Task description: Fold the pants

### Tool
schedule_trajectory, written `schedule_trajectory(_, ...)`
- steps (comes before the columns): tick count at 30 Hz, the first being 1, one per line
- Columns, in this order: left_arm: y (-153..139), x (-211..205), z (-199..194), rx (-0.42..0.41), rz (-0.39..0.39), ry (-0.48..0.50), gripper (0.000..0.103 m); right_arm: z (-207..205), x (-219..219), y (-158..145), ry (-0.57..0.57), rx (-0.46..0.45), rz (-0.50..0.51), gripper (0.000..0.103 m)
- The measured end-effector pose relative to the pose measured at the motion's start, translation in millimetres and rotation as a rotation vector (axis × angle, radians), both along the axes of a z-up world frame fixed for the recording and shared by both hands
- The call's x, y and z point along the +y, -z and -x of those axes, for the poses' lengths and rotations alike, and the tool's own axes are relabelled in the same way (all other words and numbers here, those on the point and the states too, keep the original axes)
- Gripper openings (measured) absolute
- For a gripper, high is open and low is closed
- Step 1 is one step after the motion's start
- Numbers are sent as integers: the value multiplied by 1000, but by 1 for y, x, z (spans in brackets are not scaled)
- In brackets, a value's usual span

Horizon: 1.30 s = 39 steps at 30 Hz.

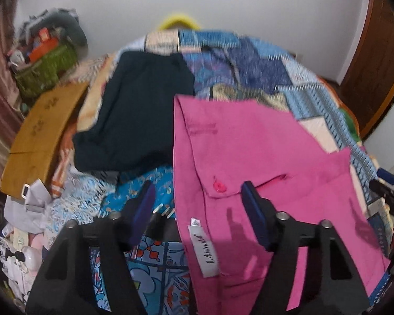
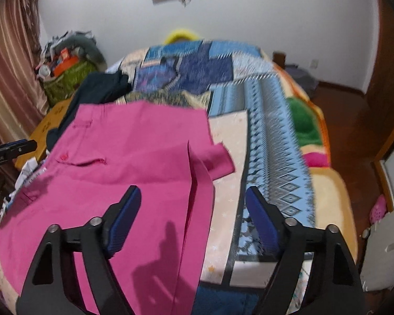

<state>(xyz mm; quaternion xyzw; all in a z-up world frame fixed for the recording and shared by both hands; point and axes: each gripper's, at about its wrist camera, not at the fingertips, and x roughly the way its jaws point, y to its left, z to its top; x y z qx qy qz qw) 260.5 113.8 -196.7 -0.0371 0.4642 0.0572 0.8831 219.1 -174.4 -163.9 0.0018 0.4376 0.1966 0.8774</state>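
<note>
Pink woven-cotton pants lie spread flat on a bed covered by a blue, cream and purple patchwork quilt; we see them fill the right half of the left wrist view and the left half of the right wrist view. On their upper face we note a buttoned pocket flap with a pink button, a slit pocket beside it, and a white woven brand label near the left edge. In the right wrist view, a short pink tab of fabric juts out to the right from the garment's right-hand edge onto the quilt. We hold the left gripper just above the label edge of the pants, its two blue-padded fingers set wide apart with nothing between them; whether the pads touch the cloth we cannot tell. We hold the right gripper over the right-hand edge of the pants, likewise spread, its left finger over pink cloth and its right finger over the quilt. A dark navy folded garment lies on the quilt just beyond and left of the pants, touching their far corner. A tan cardboard box sits at the bed's left side, and a green woven basket heaped with clutter stands farther back by a pink striped curtain. Both views are slightly motion-blurred.
</note>
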Motion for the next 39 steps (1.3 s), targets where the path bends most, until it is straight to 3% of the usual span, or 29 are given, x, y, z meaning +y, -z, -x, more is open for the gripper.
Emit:
schedule_trajectory(3,16,4,-10,63,-5,18,49,-15,3,8,-25,32,0,69)
schedule_trajectory(12,41,3,-26,165,72,78,32,-50,17,20,-104,55,19,62)
schedule_trajectory(18,51,-2,-35,234,118,114,31,-64,24,38,-146,131,8,50)
schedule_trajectory(22,60,6,-36,249,178,78,34,-70,22,42,-150,160,-23,32)
schedule_trajectory(26,59,-4,-33,243,115,103,34,-69,23,43,-153,162,-25,15)
schedule_trajectory(28,58,-8,-32,242,105,127,26,-67,24,41,-150,140,-9,8)
schedule_trajectory(34,61,-11,-32,237,-5,156,17,-62,25,38,-143,93,23,3)
schedule_trajectory(39,64,-1,-33,229,1,133,17,-62,23,42,-125,81,48,2)
